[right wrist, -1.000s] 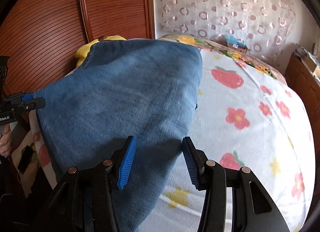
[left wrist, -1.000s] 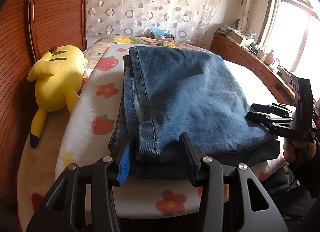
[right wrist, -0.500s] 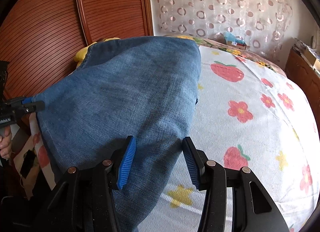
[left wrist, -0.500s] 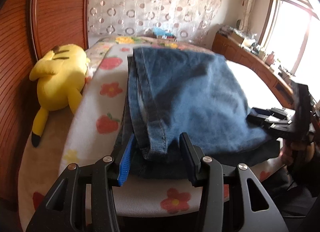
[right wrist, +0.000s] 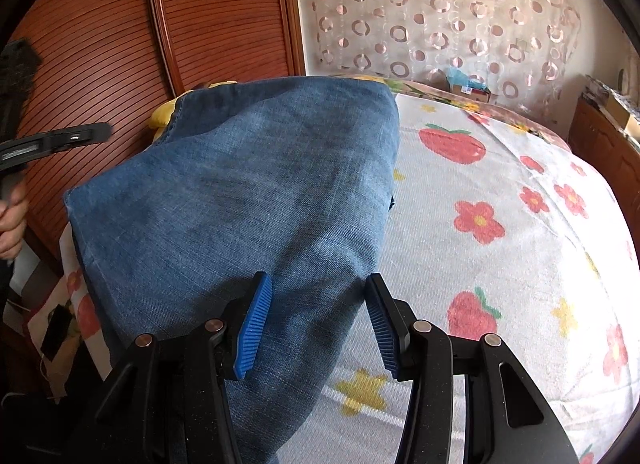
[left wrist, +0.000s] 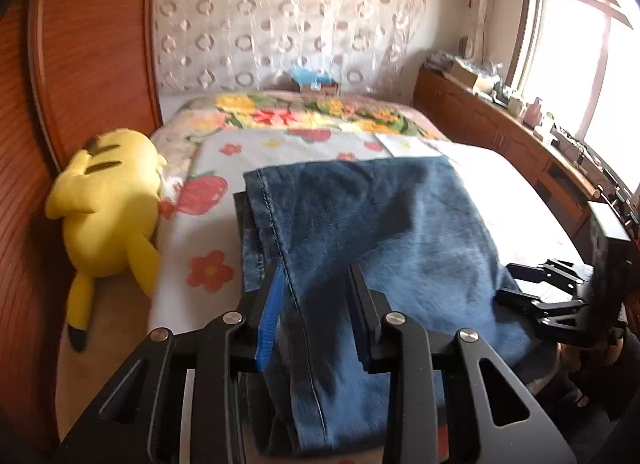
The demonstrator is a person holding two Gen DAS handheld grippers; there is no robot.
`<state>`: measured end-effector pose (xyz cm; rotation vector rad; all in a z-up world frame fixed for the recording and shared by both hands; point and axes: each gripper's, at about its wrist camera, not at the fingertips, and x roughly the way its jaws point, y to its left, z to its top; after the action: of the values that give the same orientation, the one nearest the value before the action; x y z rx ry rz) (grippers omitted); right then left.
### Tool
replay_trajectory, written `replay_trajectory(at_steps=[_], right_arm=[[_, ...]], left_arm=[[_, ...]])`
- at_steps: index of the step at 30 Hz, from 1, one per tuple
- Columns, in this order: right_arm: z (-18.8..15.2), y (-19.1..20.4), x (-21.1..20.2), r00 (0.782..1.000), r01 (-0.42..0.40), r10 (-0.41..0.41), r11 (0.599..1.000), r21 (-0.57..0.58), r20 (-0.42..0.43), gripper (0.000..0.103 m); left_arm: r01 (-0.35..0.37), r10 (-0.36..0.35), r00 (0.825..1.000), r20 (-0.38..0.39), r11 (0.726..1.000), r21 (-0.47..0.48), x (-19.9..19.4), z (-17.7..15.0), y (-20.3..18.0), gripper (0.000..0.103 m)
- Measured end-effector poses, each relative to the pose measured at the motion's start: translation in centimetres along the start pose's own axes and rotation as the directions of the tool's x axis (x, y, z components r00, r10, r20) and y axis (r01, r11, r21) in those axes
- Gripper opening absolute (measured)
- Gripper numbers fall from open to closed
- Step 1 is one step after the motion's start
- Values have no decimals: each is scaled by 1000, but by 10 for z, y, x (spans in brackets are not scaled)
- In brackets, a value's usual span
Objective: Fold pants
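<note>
The folded blue jeans (left wrist: 372,223) lie on the bed (right wrist: 500,264) near its front edge, beside a yellow plush toy (left wrist: 108,203). The left tool (left wrist: 316,316) and right tool (right wrist: 316,324) both stand released, jaws apart around denim, whose near end runs out of view.

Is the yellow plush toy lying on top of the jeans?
No, the yellow plush toy lies beside the jeans, apart, on the bedspread's left edge.

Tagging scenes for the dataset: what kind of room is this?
A bedroom, most likely in a home. The jeans lie on a bed with a flower-and-strawberry sheet, a yellow plush toy sits against the wooden wall panel, and a cluttered wooden cabinet runs under the window.
</note>
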<state>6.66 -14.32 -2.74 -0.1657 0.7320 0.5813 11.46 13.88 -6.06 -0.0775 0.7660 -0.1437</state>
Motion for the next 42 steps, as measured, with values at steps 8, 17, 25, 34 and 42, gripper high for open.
replay_trajectory(at_steps=[8,17,25,34,42], right_arm=[[1,1,2,1000,-8,8,1000,8,0,50],[1,2,4,1000,-9,9,1000,10,-2,50],[1,2,6,1000,-10,10,1000,6,-6,50],[0,0,8,1000,-13,13,1000,9,-8,50],[0,1,8,1000,-13,13,1000,10,-9,50]], left_arm=[[-19,13,990,-140,999,-37,57,8,24,30],[5,-6,993,-117,1000,-8,57,6,21,6],[-26,25,999,-38,999,-46,27,20,39,6],[-70,70,997,-26,997,-11,21,19,29,23],[-62,60,997,53,998,27,-1,18,5,76]])
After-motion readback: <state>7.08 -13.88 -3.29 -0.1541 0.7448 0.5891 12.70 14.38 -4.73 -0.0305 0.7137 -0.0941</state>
